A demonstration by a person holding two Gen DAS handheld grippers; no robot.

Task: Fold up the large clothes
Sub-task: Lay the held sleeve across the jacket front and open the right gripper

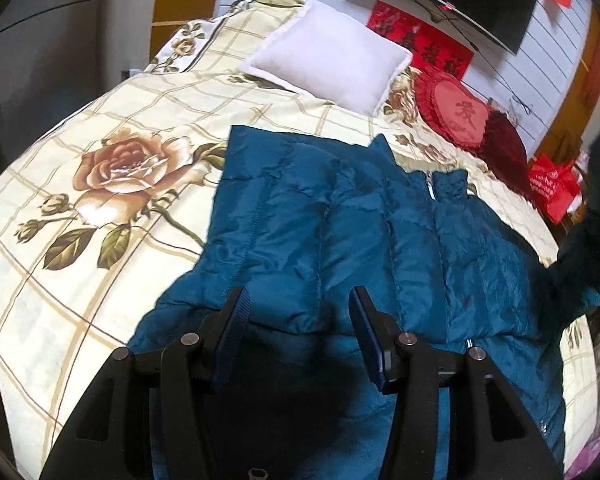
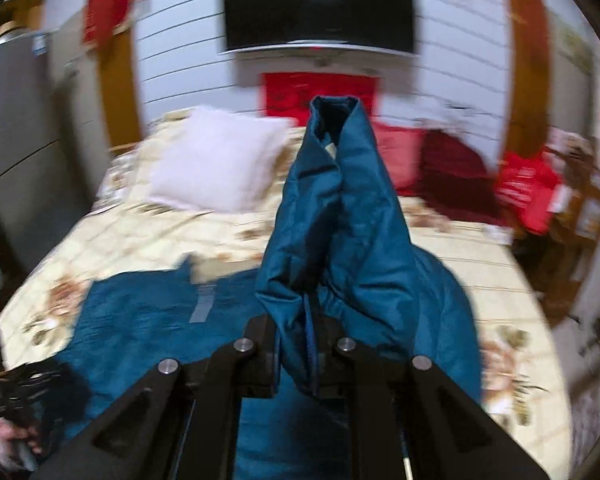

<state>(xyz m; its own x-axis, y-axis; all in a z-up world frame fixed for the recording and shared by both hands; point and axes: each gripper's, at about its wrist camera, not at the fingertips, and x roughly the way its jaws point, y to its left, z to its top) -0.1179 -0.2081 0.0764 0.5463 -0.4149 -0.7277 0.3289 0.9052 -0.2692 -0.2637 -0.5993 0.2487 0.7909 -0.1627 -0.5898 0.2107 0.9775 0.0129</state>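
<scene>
Bedspread (image 1: 80, 272) bears jacket (image 1: 340, 216), pillow (image 1: 328, 56), cushions (image 1: 456, 116).

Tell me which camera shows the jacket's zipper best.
The left wrist view: the zipper shows sharply at the collar of the blue jacket spread on the bed. The right wrist view is blurred, and the fold held in the right gripper hides the zipper.

The whole right wrist view is smeared by motion, so the bedspread (image 2: 148, 240) pattern and red wall hangings (image 2: 320, 92) cannot be read, the teal jacket (image 2: 340, 220) hides the right gripper (image 2: 300, 364) fingertips, and a hand (image 2: 12, 440) is cut off at the lower left edge.
</scene>
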